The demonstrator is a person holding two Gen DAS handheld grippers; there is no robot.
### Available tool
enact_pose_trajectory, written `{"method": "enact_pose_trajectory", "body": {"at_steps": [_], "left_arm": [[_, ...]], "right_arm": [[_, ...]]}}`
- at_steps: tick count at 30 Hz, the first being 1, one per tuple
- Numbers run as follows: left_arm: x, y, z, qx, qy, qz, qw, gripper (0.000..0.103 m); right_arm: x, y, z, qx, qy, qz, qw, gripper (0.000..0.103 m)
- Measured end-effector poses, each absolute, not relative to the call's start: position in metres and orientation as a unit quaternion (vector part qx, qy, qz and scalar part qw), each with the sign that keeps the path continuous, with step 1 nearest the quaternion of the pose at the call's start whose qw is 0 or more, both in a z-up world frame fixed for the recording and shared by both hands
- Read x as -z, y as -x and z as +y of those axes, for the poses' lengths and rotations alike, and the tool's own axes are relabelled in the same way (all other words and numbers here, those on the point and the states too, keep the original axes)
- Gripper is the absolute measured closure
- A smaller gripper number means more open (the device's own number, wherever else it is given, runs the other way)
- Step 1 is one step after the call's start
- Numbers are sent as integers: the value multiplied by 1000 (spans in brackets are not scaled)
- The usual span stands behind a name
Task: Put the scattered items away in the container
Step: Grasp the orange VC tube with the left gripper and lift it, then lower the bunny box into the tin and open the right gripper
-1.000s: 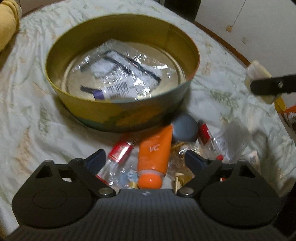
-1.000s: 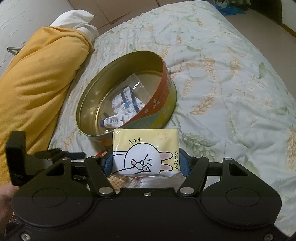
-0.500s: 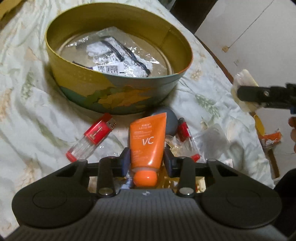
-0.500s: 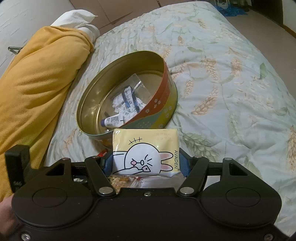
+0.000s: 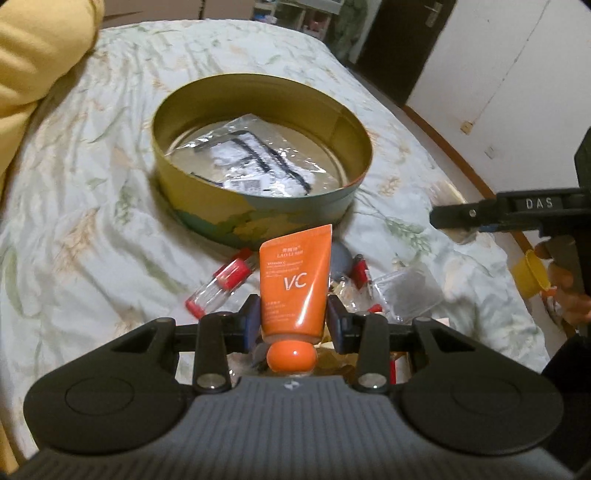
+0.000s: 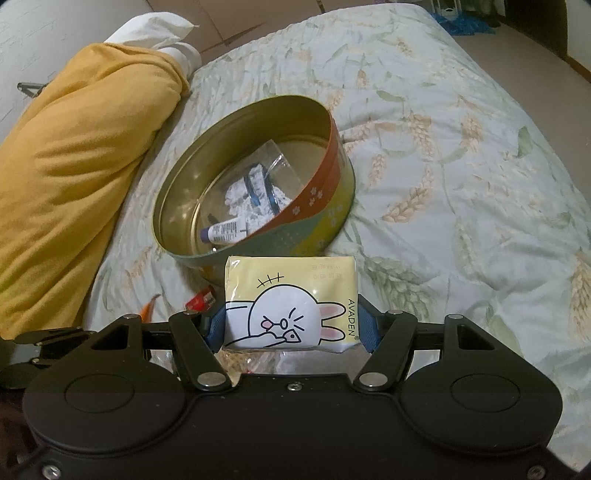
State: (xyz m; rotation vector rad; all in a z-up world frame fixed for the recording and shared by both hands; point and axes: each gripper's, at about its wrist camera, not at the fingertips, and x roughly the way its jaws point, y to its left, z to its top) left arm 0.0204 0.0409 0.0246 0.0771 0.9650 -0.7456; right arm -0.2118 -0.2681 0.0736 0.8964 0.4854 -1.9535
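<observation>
My left gripper (image 5: 293, 321) is shut on an orange "VC" tube (image 5: 295, 284), held cap-down above the bedspread, just short of the round gold tin (image 5: 258, 214). The tin (image 6: 325, 199) holds a clear plastic packet (image 5: 255, 162) and a small white tube (image 6: 223, 230). My right gripper (image 6: 291, 325) is shut on a pale yellow tissue pack with a cartoon rabbit (image 6: 291, 299), hovering in front of the tin. Beneath the left gripper lie a red-capped clear tube (image 5: 219, 284), a grey round case (image 5: 340, 258), a small red item (image 5: 360, 269) and a clear bag (image 5: 406, 295).
A yellow blanket (image 6: 74, 177) lies left of the tin, with a white pillow (image 6: 155, 33) behind it. The floral bedspread (image 6: 461, 166) stretches wide to the right. The bed's edge, a white wall (image 5: 509, 74) and a dark door are to the right in the left wrist view, where the other gripper (image 5: 517, 214) shows.
My left gripper closed on the orange tube and lifted it off the bedspread, pulling back from the tin. The right gripper has kept still with the tissue pack.
</observation>
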Motion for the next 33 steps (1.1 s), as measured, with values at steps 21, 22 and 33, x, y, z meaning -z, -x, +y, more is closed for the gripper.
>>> {"method": "enact_pose_trajectory", "body": {"at_steps": [21,22,33], "left_arm": [[-27,-32,52,353,11,415,839,61],[-27,-34,53,353,10,415,838,61],[-29,-42,59,353,19,414,839,61]], "right_arm": [[-73,165,-280,801,-315,264,435,38],[-76,164,-282,802,-315,261,436,38],[-108,156,-309,801,-287,268,451,38]]}}
